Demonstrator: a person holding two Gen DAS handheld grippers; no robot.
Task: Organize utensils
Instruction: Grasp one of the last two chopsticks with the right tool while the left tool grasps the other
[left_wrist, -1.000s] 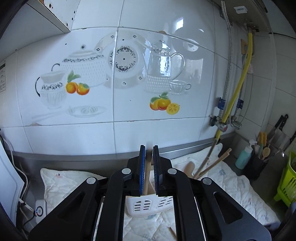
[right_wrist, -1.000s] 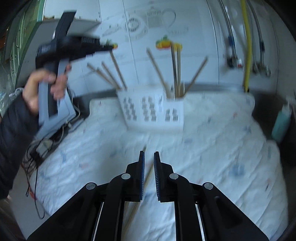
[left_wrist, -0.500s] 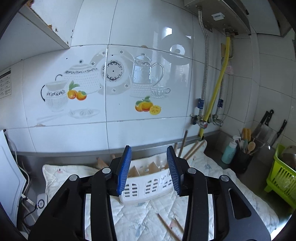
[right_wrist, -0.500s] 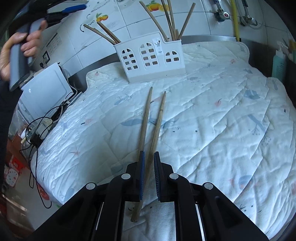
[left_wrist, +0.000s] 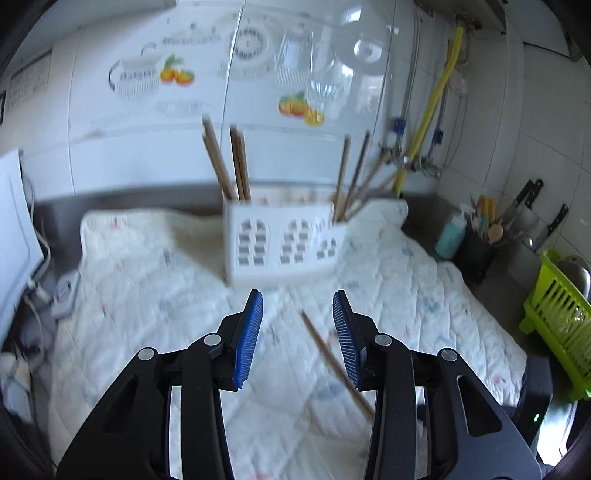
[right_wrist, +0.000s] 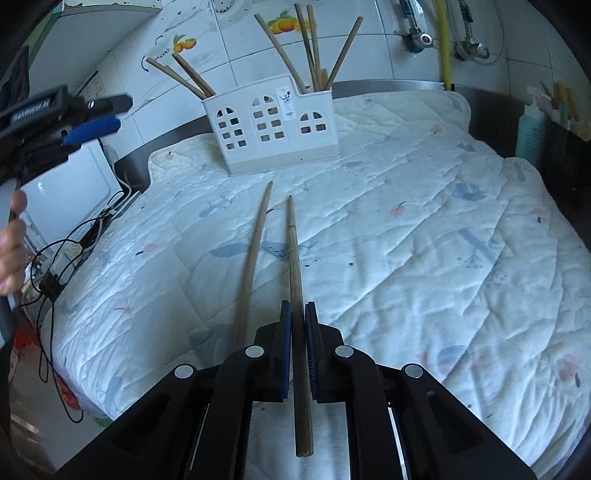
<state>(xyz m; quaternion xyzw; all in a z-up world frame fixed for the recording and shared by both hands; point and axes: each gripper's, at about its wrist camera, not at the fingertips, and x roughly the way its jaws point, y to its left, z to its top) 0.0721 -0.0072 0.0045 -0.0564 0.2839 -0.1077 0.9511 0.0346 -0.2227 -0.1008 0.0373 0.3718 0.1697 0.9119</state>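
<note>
Up first, the left wrist view, which is blurred. The left gripper (left_wrist: 297, 332) hangs above the quilted cloth (left_wrist: 155, 280) that covers the bench, its blue fingers (left_wrist: 249, 334) spread wide apart with nothing between them. Ahead of it stands the white utensil holder (left_wrist: 280, 240), with chopsticks upright in its left compartment and more fanned out of its right one. One loose chopstick (left_wrist: 332, 363) lies on the cloth just below the gap, slanting from near the middle toward the lower right, partly hidden behind the right finger.

Next, the right wrist view, which is sharper. The right gripper (right_wrist: 297, 345) has its fingers pressed together on a held chopstick (right_wrist: 295, 280), gripped toward its thick end; the butt pokes back toward the camera and the thin tip points forward at the holder (right_wrist: 273, 125). Its long axis runs almost straight along the fingers, nearly flat over the cloth. Beside it on the left lies a second chopstick (right_wrist: 253, 262), roughly parallel, apart from the fingers and looking blurred. The left gripper (right_wrist: 74, 122) shows at the far left edge, raised above the bench, with the person's hand (right_wrist: 11, 236) below it.

The holder lies dead ahead of the right gripper, so that hand seems placed to carry its stick forward and tip it upright into a compartment. The left looks nearer the loose one.
</note>
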